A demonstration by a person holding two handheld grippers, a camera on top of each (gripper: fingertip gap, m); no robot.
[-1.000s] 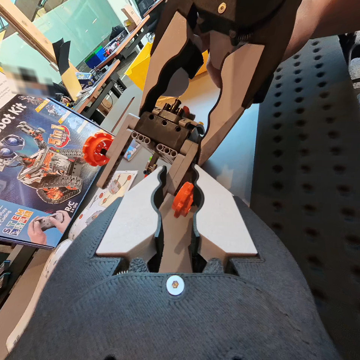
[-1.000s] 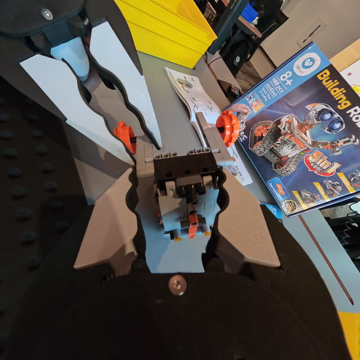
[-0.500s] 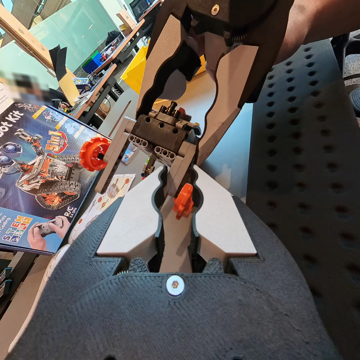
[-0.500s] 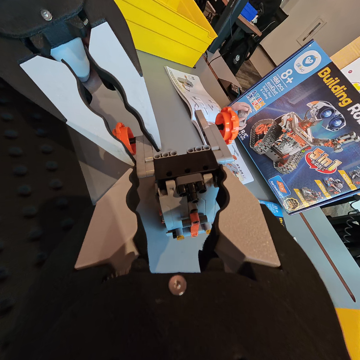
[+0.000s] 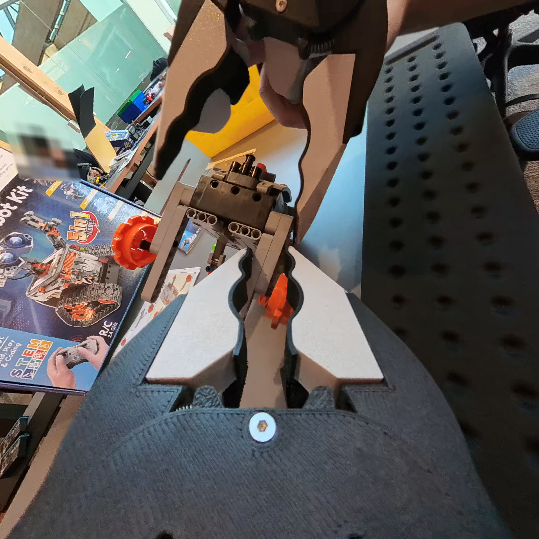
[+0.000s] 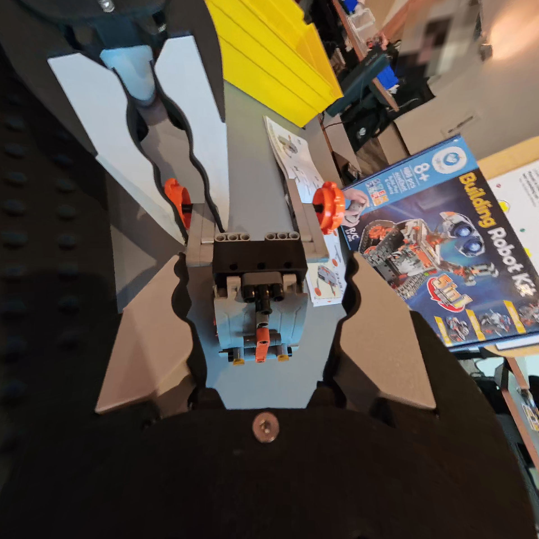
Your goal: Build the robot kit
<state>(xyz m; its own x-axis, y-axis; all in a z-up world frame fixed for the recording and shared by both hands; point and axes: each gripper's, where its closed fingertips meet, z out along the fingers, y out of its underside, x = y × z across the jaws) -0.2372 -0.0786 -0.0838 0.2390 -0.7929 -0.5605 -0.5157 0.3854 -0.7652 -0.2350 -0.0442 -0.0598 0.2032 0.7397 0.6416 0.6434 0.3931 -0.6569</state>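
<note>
A small brick-built model (image 5: 233, 201) with a black block, grey side beams and two orange wheels (image 5: 134, 246) is held above the grey table (image 6: 253, 175). My left gripper (image 5: 267, 256) is shut on the model's grey side beam, next to the second orange wheel (image 5: 278, 303). It also shows in the right wrist view (image 6: 202, 233), clamped on that beam. My right gripper (image 6: 265, 259) is open and straddles the model's body (image 6: 259, 315); a gap shows at its right finger. In the left wrist view it (image 5: 227, 207) hangs over the model from above.
A blue robot kit box (image 6: 452, 248) lies beside the model, also in the left wrist view (image 5: 58, 277). An instruction booklet (image 6: 294, 163) lies on the table under the model. A yellow bin (image 6: 277, 58) stands behind. A dark perforated panel (image 5: 437, 204) runs along one side.
My right gripper has opened off the model's body. The left gripper has kept its hold on the side beam. The model has shifted slightly in both views.
</note>
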